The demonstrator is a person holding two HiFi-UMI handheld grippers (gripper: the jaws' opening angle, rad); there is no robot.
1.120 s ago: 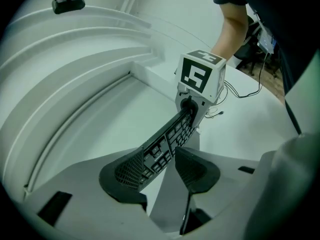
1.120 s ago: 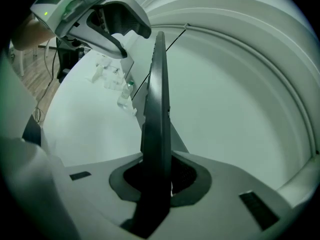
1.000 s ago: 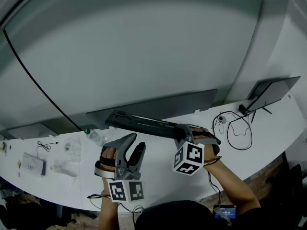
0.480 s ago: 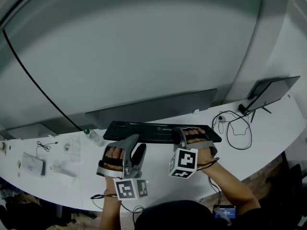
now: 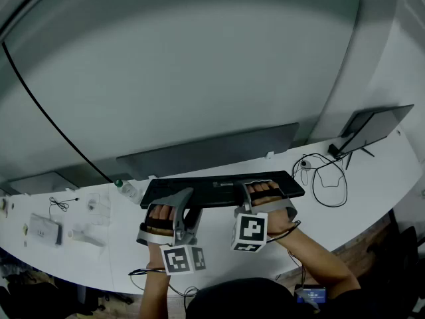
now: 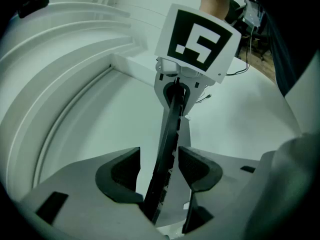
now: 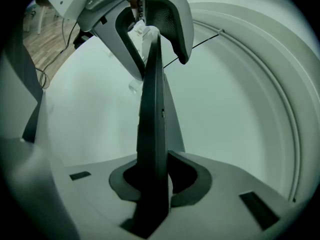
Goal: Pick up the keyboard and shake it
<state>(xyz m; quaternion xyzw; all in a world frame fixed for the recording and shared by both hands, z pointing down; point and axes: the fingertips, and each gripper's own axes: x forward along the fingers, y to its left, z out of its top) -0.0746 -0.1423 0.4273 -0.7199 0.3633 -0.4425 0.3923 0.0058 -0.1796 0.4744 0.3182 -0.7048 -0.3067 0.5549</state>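
Note:
The black keyboard [image 5: 222, 190] lies level and low over the white desk [image 5: 99, 258]. My right gripper [image 5: 255, 195] is shut on its right part; in the right gripper view the keyboard [image 7: 152, 114] stands edge-on, pinched between the pads [image 7: 192, 176]. My left gripper [image 5: 182, 208] straddles the left part. In the left gripper view the keyboard [image 6: 170, 134] runs between the jaws of that gripper [image 6: 159, 174]; they have just been opening, and a gap shows beside the left pad [image 6: 120, 176]. The right gripper's marker cube [image 6: 197, 44] shows at the keyboard's far end.
A dark screen on a stand [image 5: 375, 128] and looped cables [image 5: 329, 181] sit at the desk's right. A small bottle [image 5: 129, 190] and packets [image 5: 43, 228] lie at the left. A long dark panel [image 5: 212, 148] runs behind the keyboard. The desk's front edge is near my arms.
The keyboard has swung from tilted to level and sunk toward the desk. My left gripper has come down and in around the keyboard's left part. The right gripper has rolled with the keyboard.

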